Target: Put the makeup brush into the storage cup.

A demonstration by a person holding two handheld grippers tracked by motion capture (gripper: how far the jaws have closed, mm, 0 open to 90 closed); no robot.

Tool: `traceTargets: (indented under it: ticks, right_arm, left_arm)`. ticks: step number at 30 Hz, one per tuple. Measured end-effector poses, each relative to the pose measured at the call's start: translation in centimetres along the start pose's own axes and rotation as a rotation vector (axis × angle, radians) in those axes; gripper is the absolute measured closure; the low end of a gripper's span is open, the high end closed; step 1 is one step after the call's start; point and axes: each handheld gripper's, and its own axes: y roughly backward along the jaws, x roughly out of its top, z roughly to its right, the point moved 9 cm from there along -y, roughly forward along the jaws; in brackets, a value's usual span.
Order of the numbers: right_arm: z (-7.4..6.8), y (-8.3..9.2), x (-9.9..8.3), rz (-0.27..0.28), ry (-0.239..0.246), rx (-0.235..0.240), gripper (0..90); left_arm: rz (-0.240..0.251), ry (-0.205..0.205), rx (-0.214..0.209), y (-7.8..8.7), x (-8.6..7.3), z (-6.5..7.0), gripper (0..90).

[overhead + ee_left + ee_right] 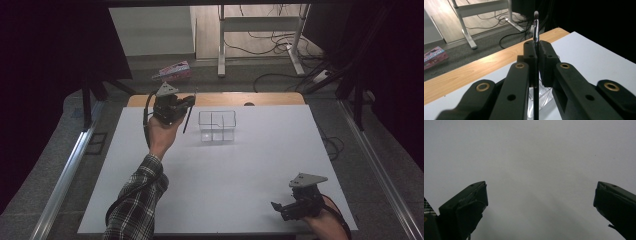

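- My left gripper (536, 53), up off the white surface (220, 170) at its far left, has its jaws clamped on a slim black-handled makeup brush with a metal ferrule and a small soft tuft (535, 32).
- In the left gripper view the brush runs straight up between my jaws: the tuft stands clear above their tips, and the handle passes down behind them toward the surface.
- I judge the brush very light and stiff along its length, but thin, round and smooth, so it could pivot or slide in a loose grip. The hold is on the handle just below the ferrule, which looks right to me; the bristles are soft and would splay if pinched, so I would keep off them.
- Just to the right of my left jaws, in the high view, stands a clear plastic organiser box with partitioned compartments (217, 126), upright on the surface and apart from the brush (188, 119).
- The box looks light, with thin, hard walls; a knock from the handle end might shift it, so lowering the brush in would call for a steady vertical line.
- My right gripper (280, 206) rests low at the near right edge, well away from the box; its jaws stand wide apart with nothing between them, over bare surface.
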Motion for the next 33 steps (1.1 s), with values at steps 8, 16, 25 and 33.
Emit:
traceTargets:
  ticks: [8, 16, 25, 33]
  right_arm:
    - [0.0, 0.0, 0.0, 0.001, 0.002, 0.002, 0.0]
    - [-0.1, 0.0, 0.0, 0.001, 0.001, 0.006, 0.0]
    - [-0.2, -0.1, -0.1, -0.006, 0.005, 0.011, 0.0]
    - [-0.3, -0.1, -0.1, -0.009, 0.008, 0.014, 0.0]
  left_arm:
    - [0.017, 0.012, -0.004, -1.0, 0.6, 0.0, 86.0]
    - [0.020, -0.004, -0.001, -2.2, 1.1, 0.3, 86.0]
    - [0.029, -0.001, 0.005, -3.5, 1.4, 0.4, 86.0]
    - [0.045, 0.006, 0.008, -4.6, 1.6, 0.2, 86.0]
